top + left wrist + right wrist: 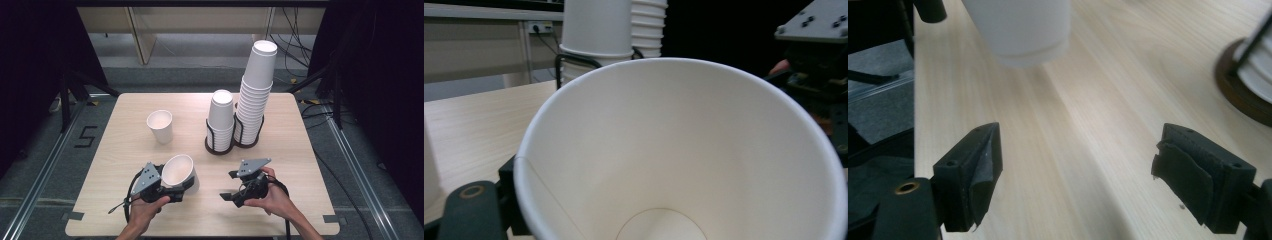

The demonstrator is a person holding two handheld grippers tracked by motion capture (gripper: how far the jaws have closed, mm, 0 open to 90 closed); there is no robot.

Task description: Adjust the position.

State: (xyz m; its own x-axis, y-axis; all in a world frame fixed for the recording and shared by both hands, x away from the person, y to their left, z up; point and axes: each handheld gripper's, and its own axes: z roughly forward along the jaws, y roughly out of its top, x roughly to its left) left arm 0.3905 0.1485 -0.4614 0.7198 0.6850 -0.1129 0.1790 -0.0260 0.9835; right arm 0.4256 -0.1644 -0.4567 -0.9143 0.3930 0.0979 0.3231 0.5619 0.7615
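The left claw (172, 192) grips a tilted paper cup (179, 172); the right claw (235, 187) stands wide open, empty. Level the cup before lowering it onto the surface (125, 150), well apart from the standing cup (160, 126).

A light wooden table (125, 145) stands on grey floor. On it rest one upright paper cup (160, 126) and two black cup holders (220, 145), side by side, each stacked with white cups.

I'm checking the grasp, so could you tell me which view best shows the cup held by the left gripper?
The high view: the held cup shows tilted in the left gripper. The left gripper view looks into its inside; the right gripper view catches its base.
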